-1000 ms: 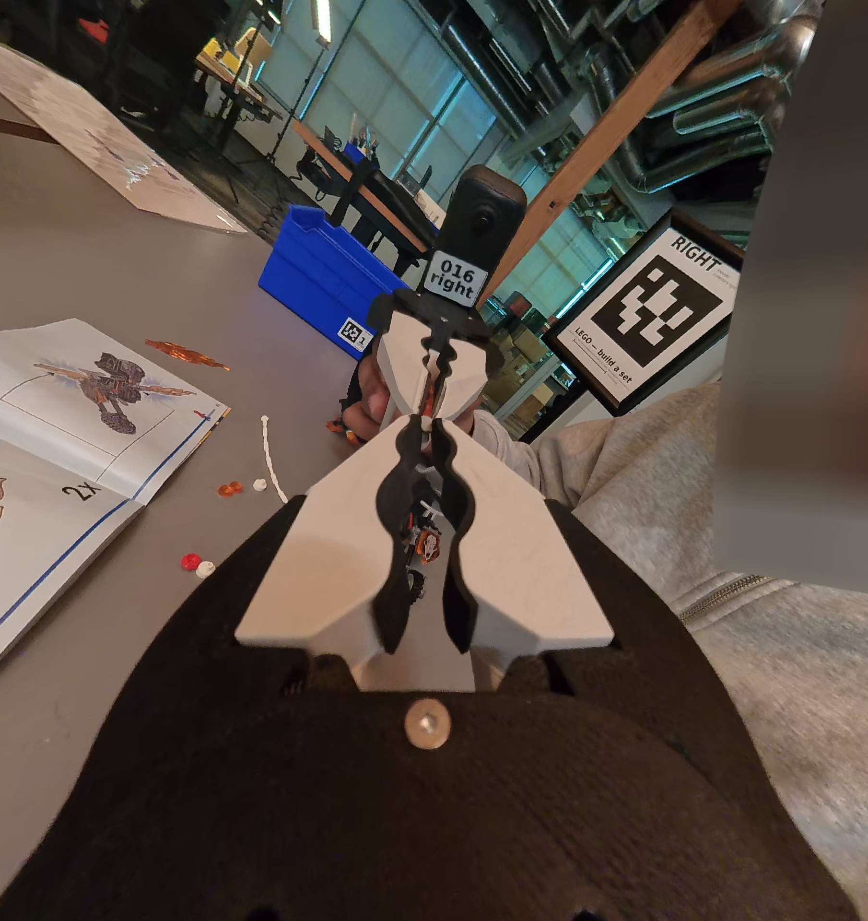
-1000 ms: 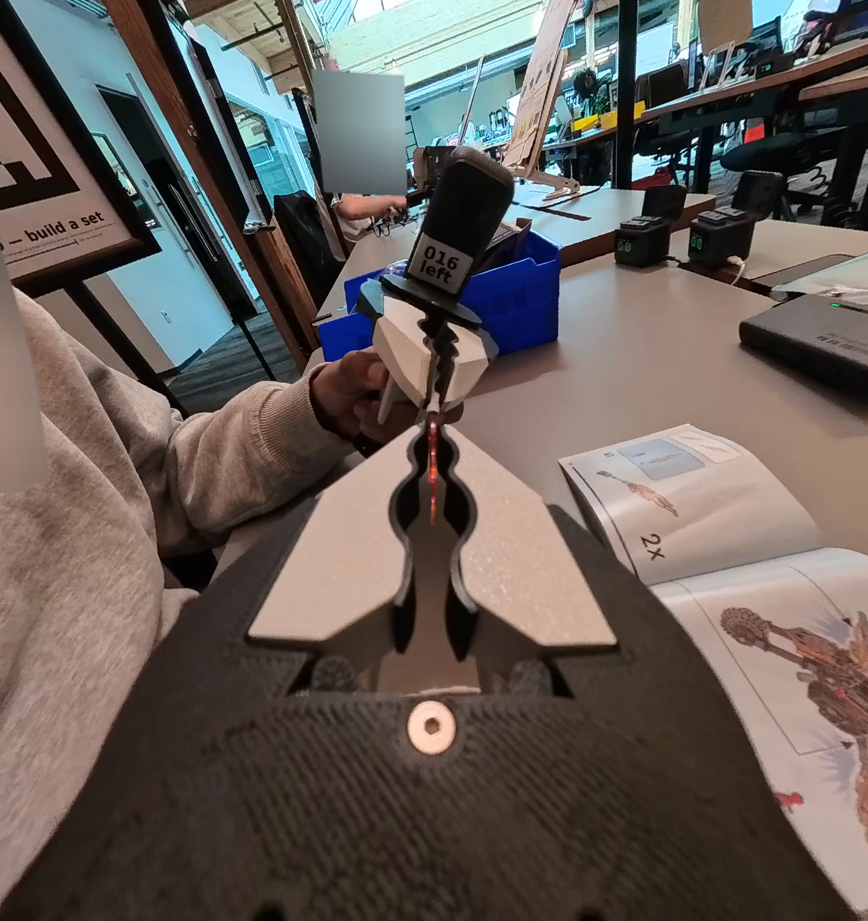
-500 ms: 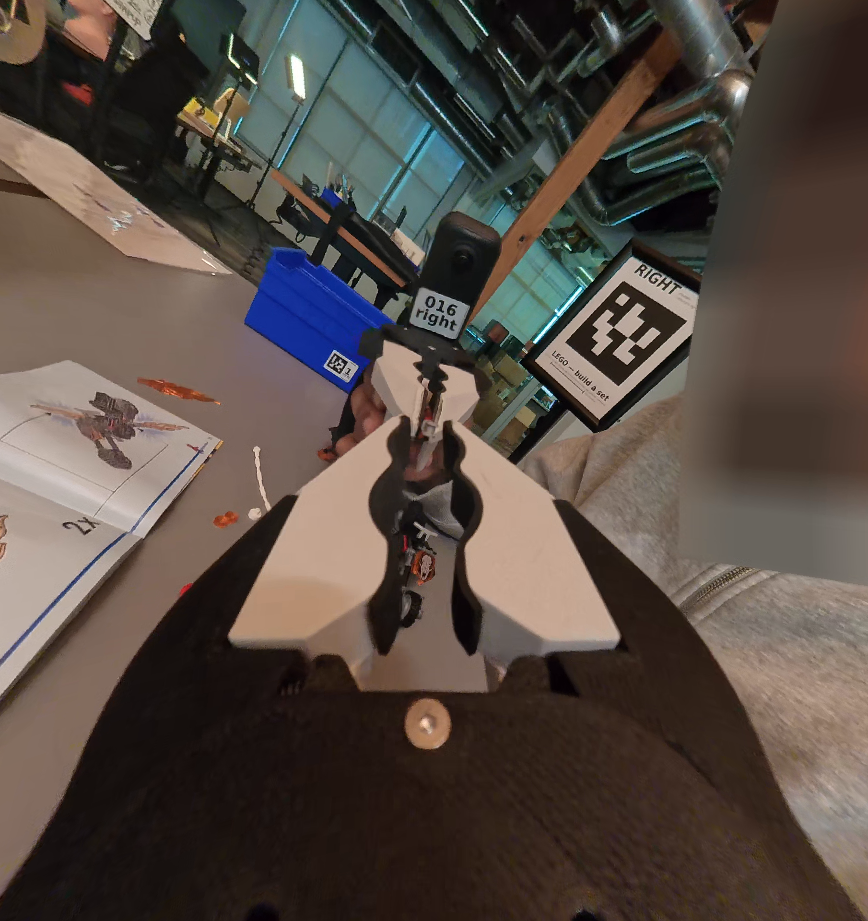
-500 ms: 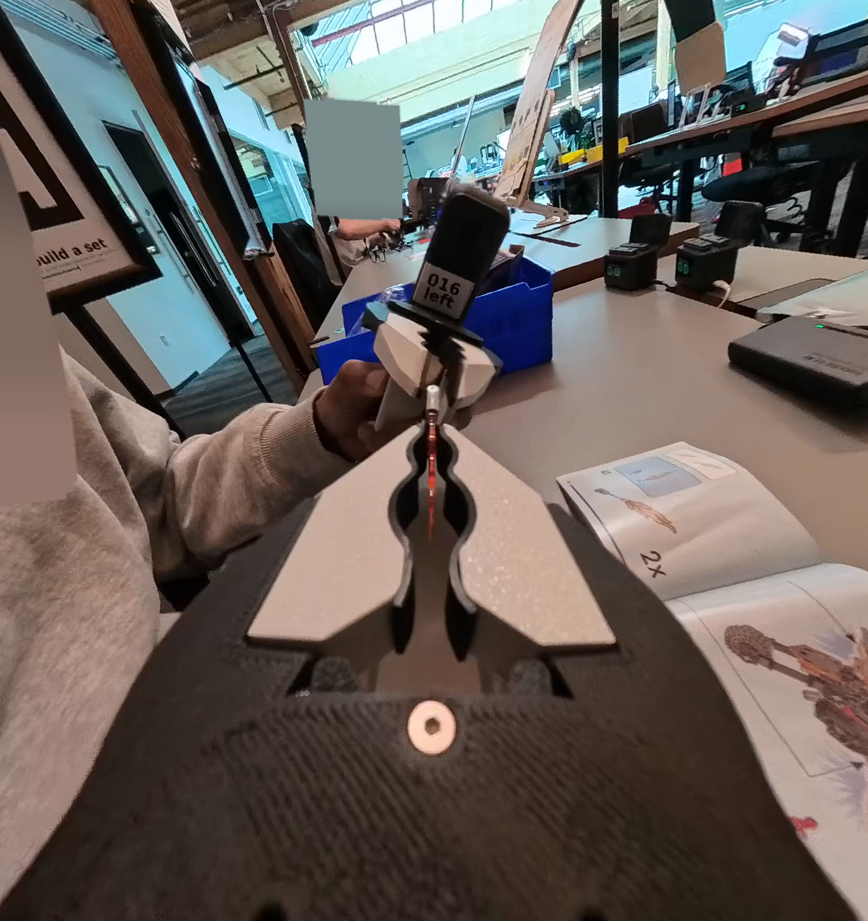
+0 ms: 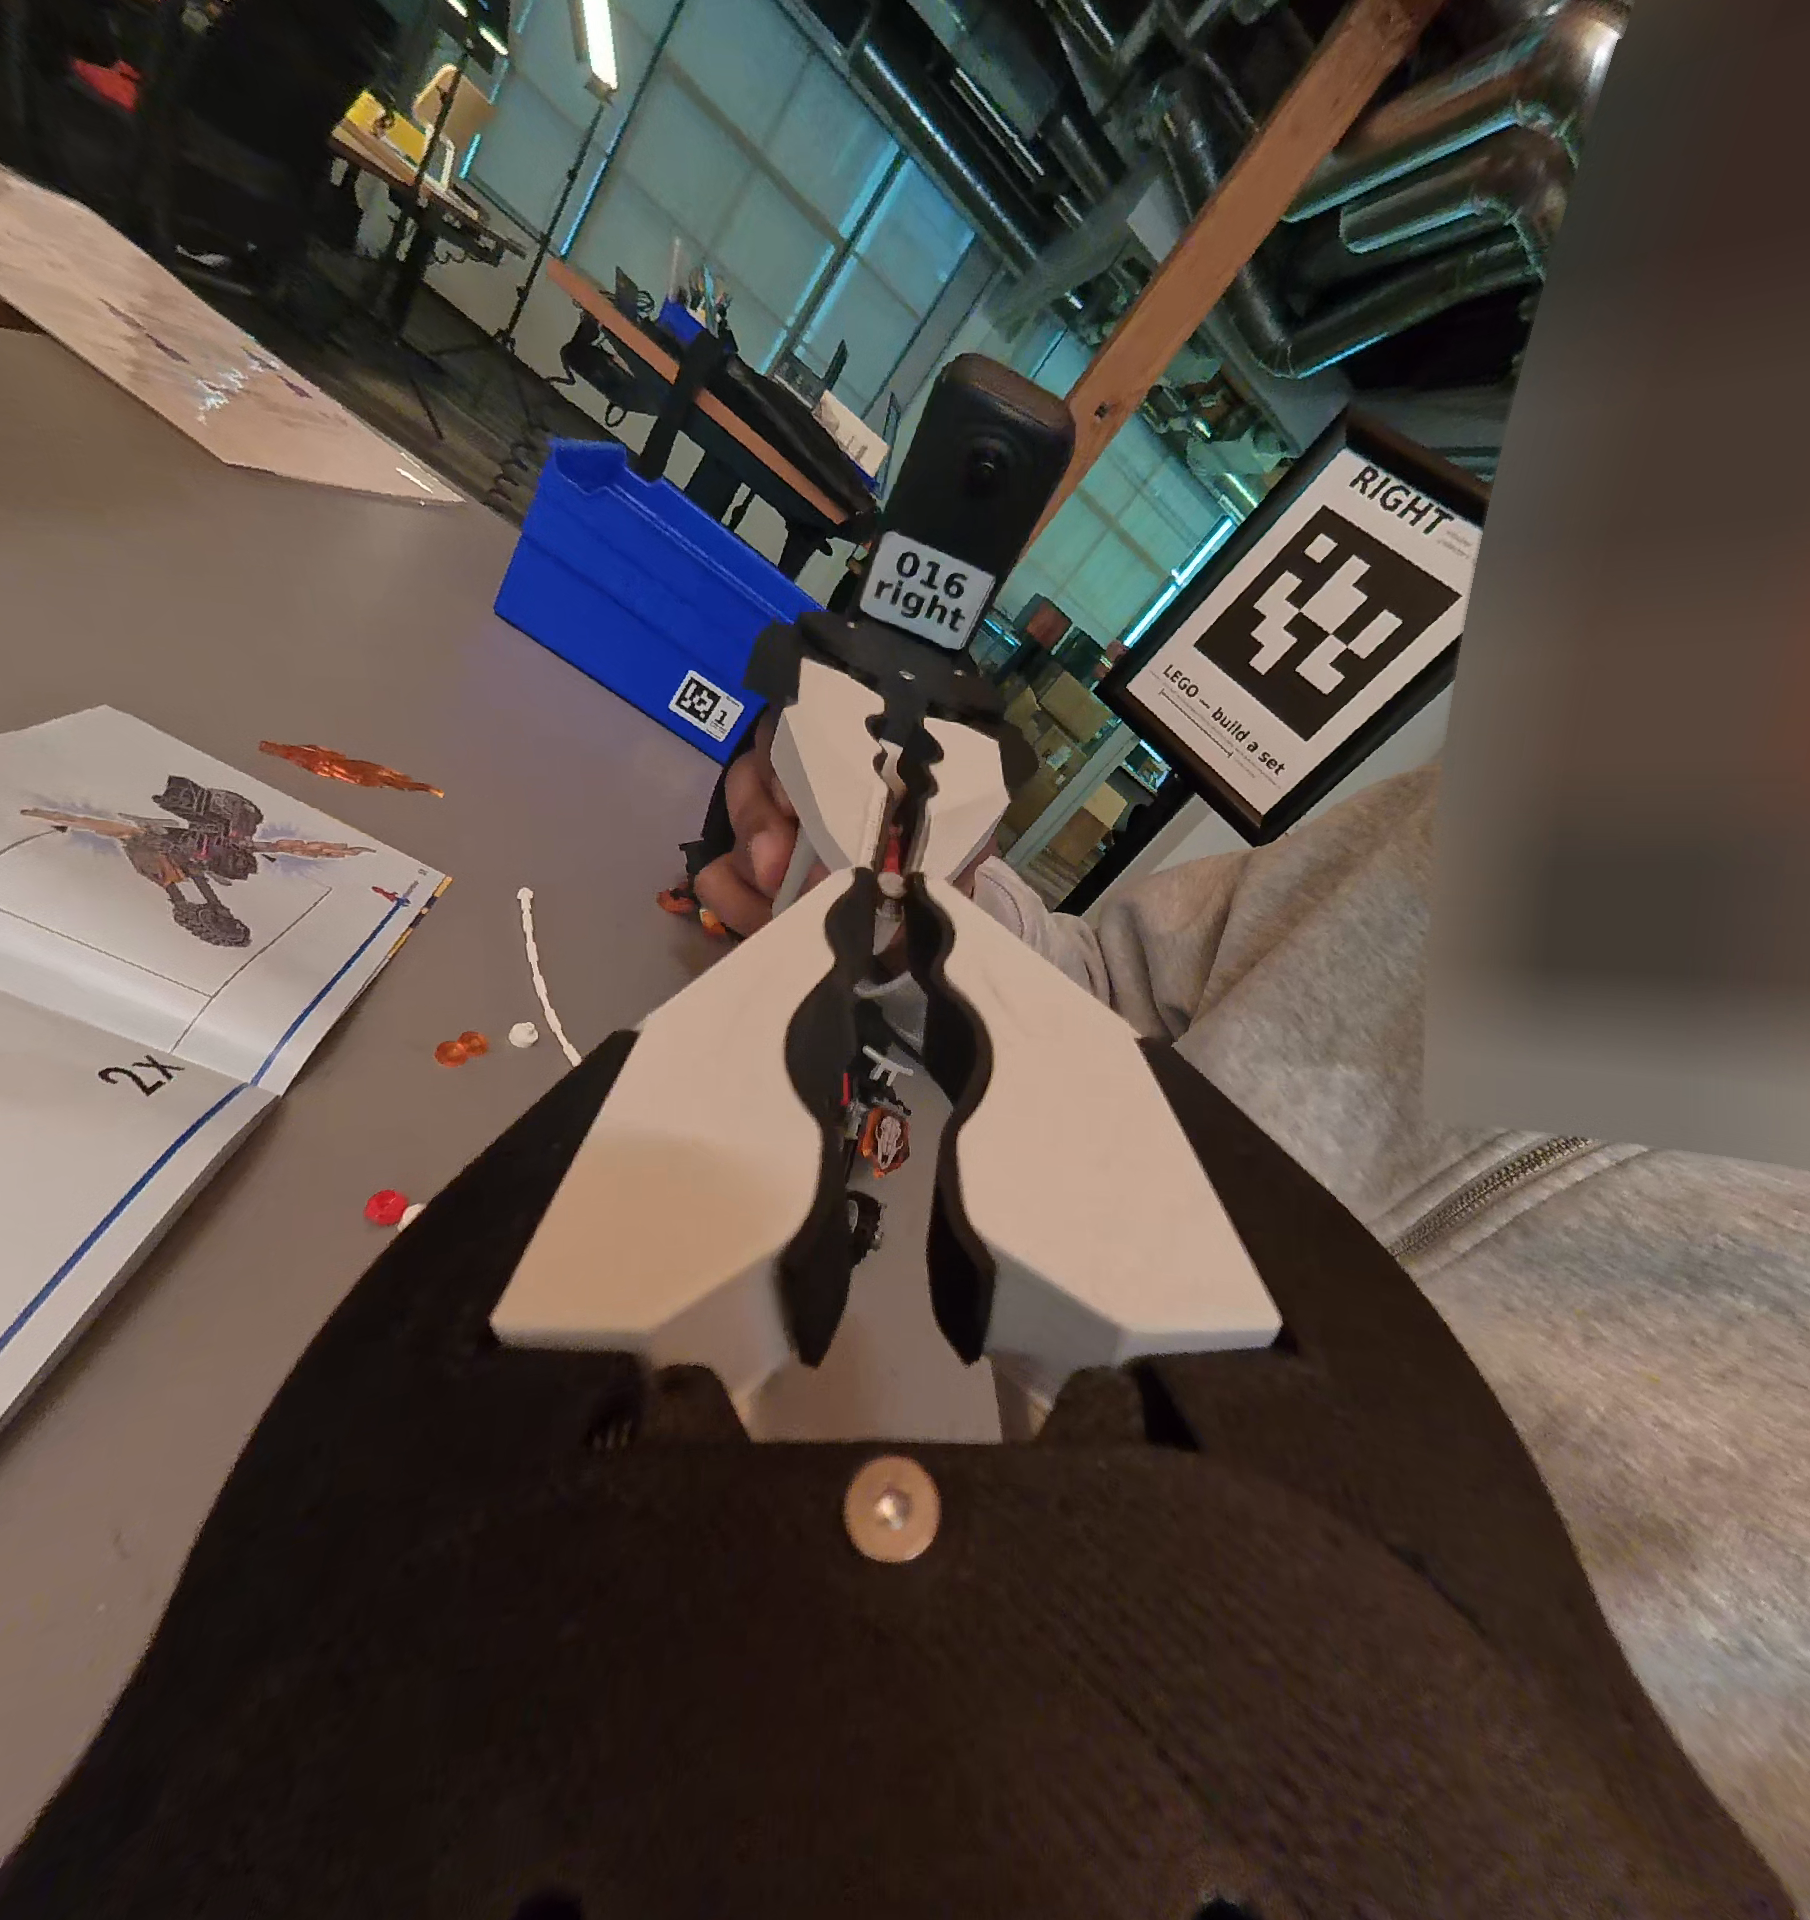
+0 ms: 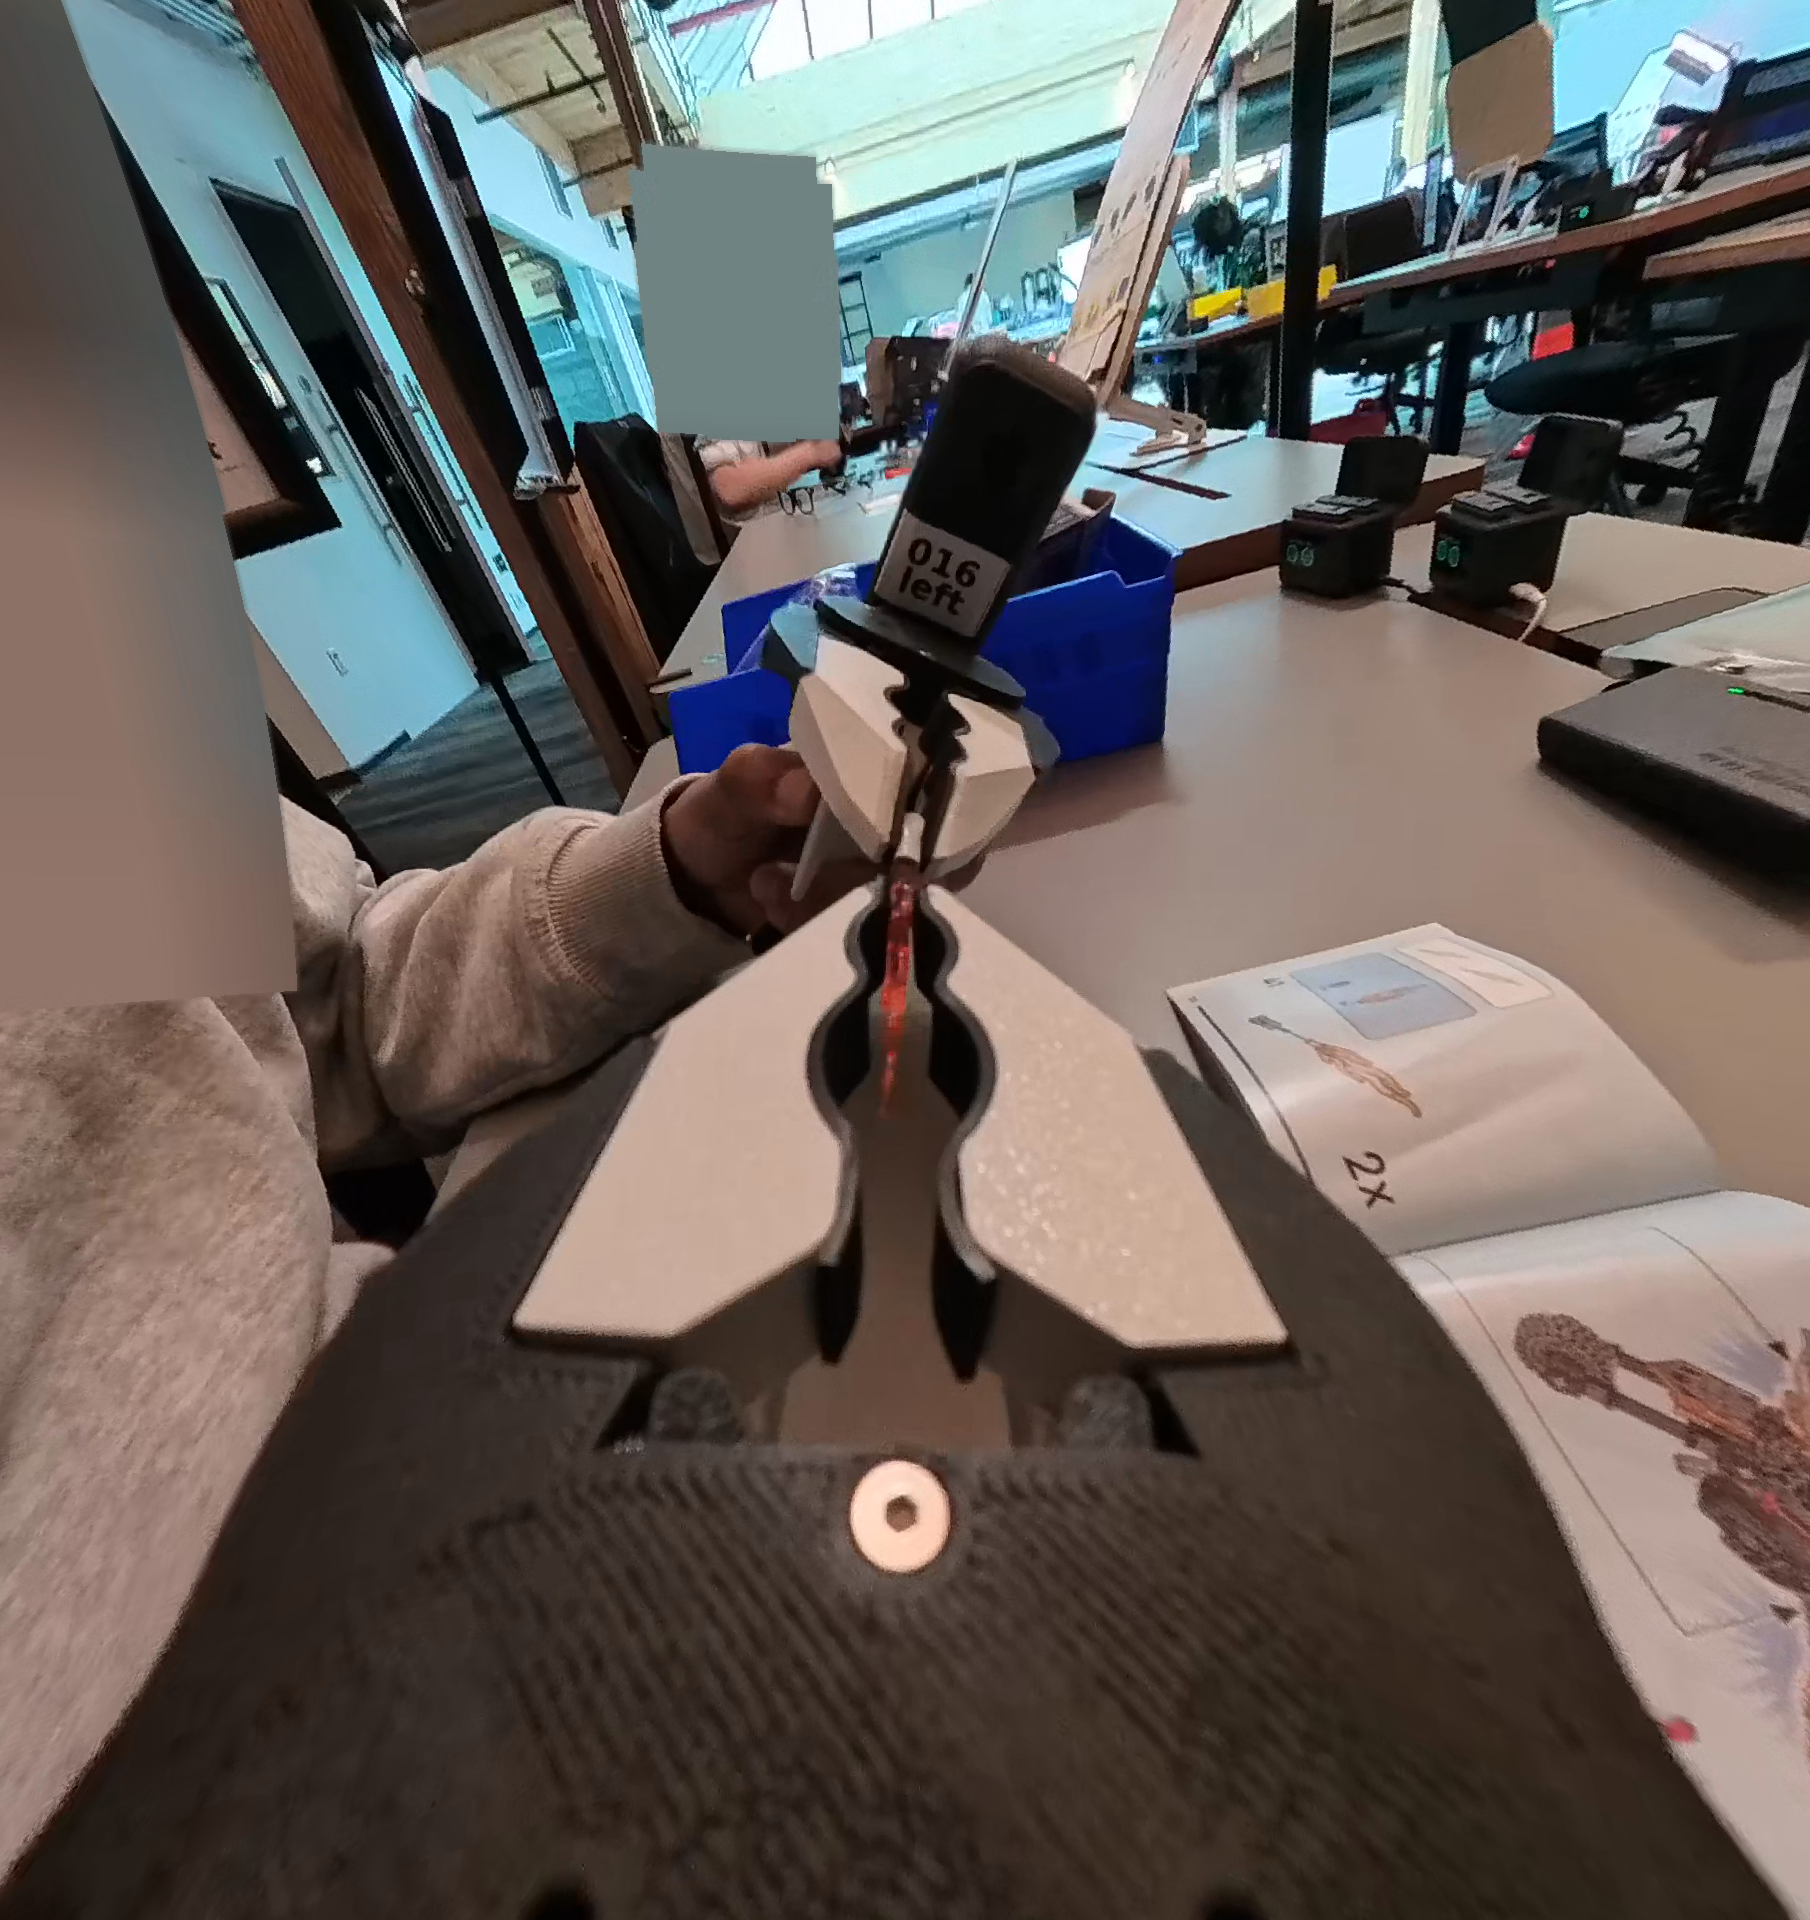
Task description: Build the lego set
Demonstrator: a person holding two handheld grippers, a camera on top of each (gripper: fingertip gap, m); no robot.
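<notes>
The left gripper [image 5: 888,896] jaws pinch a small dark lego model [image 5: 873,1132], tip to tip with the right gripper [image 6: 899,902] jaws pinching a thin see-through orange flame piece [image 6: 895,997].

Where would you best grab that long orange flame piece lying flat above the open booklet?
Probably across its wider middle, coming straight down from above. The orange flame piece lies flat on the grey table, long, thin and tapering to points at both ends, so those ends would likely slip. Set the fingers either side of its narrow width; the space around it is bare.
</notes>
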